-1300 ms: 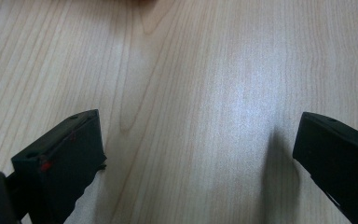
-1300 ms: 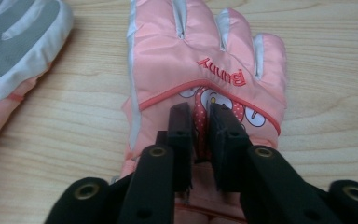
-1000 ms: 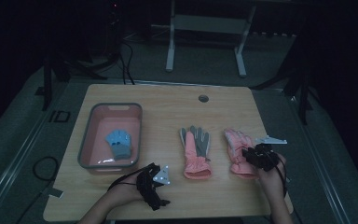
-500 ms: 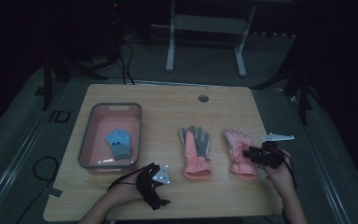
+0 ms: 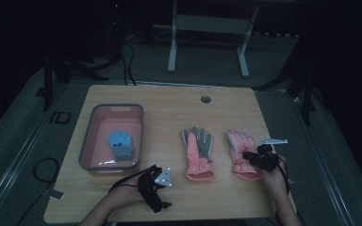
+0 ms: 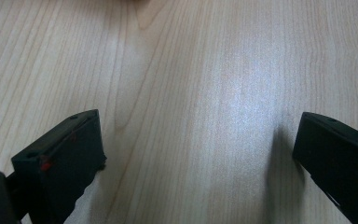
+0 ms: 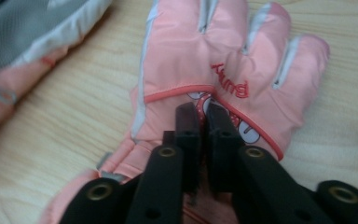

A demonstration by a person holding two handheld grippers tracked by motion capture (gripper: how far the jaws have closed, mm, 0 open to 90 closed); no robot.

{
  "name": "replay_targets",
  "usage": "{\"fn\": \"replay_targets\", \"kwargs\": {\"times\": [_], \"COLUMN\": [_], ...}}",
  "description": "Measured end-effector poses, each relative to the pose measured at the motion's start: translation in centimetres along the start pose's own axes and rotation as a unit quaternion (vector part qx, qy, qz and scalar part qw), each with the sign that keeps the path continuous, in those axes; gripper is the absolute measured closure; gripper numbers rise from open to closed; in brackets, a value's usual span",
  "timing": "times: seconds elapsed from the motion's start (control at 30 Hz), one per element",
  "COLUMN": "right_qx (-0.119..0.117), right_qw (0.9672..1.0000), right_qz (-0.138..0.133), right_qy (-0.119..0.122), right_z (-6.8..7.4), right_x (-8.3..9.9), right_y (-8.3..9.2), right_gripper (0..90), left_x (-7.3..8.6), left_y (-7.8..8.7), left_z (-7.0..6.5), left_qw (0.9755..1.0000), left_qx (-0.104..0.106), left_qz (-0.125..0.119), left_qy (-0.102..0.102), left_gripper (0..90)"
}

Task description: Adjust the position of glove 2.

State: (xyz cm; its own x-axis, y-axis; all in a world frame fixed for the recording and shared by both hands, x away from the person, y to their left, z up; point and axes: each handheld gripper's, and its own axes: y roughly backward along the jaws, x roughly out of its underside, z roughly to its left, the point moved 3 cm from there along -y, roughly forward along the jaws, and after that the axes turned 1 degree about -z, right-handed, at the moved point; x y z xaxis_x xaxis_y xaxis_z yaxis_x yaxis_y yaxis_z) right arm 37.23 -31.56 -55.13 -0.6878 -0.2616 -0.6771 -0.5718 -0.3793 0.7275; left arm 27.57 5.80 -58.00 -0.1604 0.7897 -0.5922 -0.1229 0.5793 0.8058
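R gripper (image 7: 204, 112) jaws just closed, now pinching fabric on the back of the pink glove (image 7: 205, 70), which lies flat at the table's (image 5: 169, 103) right side, just beside the 2nd glove (image 5: 198, 153). L gripper (image 6: 196, 154) jaws wide apart over bare tabletop, nothing btwn them.

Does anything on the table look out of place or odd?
Nothing spilled or damaged. One mismatch: the middle glove lies grey palm up, while the right glove, pinched by the right gripper, lies pink back up.
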Motion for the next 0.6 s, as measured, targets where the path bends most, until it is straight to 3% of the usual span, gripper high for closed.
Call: {"fn": "replay_targets", "kwargs": {"times": [0.1,0.17,0.4,0.6], "right_qx": [0.015,0.04,0.088,0.076], "right_qw": [0.9995,0.9987,0.9953,0.9935], "right_qz": [-0.012,-0.015,-0.036,-0.078], "right_qy": [-0.026,-0.026,-0.02,-0.032], "right_z": [0.3,0.9,3.5,6.0], "right_x": [-0.1,-0.6,-3.1,-5.5], "right_y": [0.7,1.3,3.5,5.6], "right_gripper": [88.9,89.2,89.2,89.2], "left_x": [-0.1,-0.1,-0.1,-0.1], "left_y": [0.0,0.0,0.0,0.0], "left_z": [0.0,-0.1,-0.1,0.1], "left_qw": [1.0,1.0,1.0,1.0], "left_qx": [0.0,-0.001,-0.002,-0.003], "left_qz": [0.002,0.003,0.002,0.001], "left_qy": [-0.001,-0.002,-0.001,0.0], "left_gripper": [1.9,1.9,1.9,1.9]}}
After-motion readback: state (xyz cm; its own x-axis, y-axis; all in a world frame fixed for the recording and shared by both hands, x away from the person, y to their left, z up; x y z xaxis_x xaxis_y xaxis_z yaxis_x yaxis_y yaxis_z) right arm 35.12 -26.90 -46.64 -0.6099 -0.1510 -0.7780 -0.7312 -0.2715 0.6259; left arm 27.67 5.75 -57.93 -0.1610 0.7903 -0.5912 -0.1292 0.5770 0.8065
